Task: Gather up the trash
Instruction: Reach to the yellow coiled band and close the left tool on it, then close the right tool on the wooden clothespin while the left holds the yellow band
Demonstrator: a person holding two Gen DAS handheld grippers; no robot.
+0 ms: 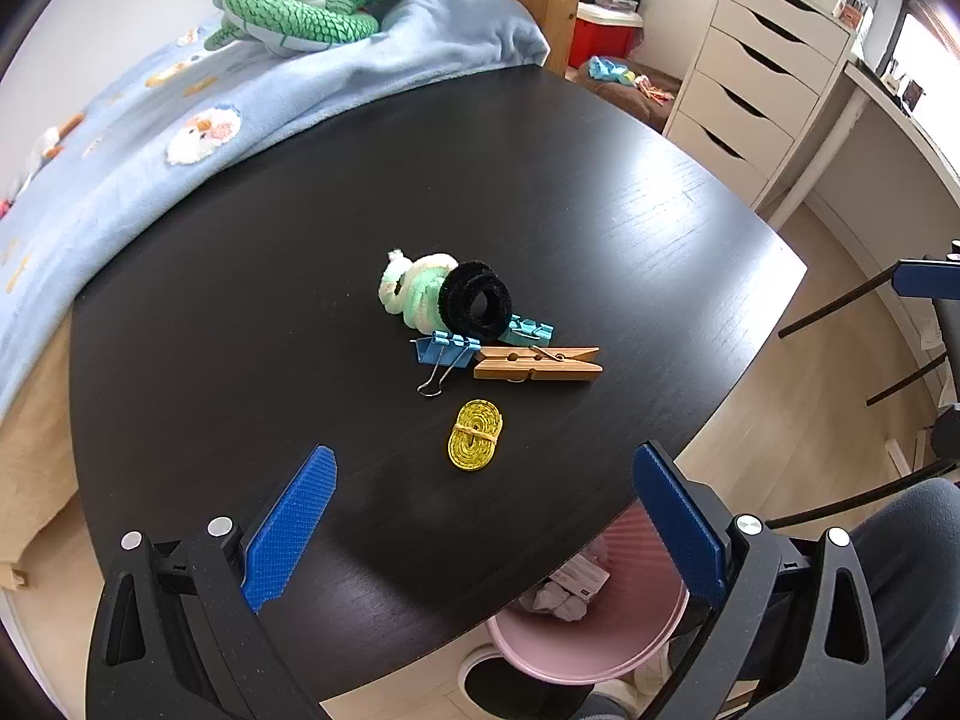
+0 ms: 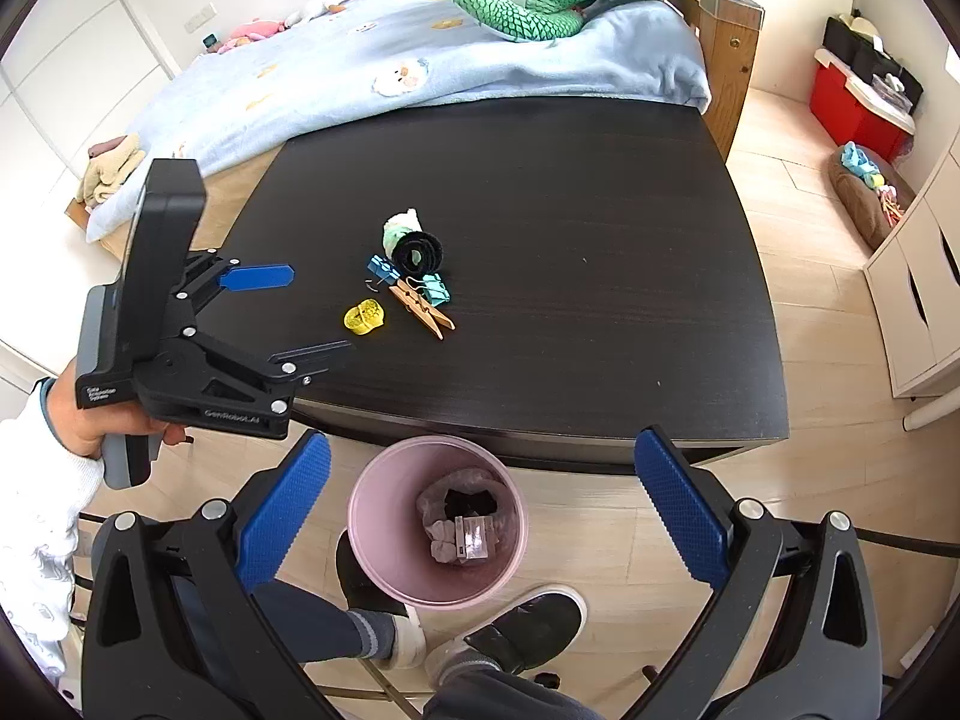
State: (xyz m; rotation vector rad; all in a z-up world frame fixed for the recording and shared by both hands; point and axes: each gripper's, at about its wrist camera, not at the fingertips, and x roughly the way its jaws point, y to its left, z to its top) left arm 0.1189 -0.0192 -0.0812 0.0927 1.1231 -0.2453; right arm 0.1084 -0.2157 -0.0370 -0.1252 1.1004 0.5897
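Trash, apparently crumpled wrappers (image 2: 459,531), lies in the round pink plastic bin (image 2: 372,546) on the floor at the dark wooden table's (image 2: 540,180) near edge. Left gripper (image 2: 306,312) and right gripper (image 2: 480,510) both gape wide, holding nothing.

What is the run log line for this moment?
left gripper: open, empty | right gripper: open, above pink bin | trash pile: on table

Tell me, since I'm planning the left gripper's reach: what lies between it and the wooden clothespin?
In the left wrist view, only the yellow coil lies on the dark table between the open left gripper and the wooden clothespin.
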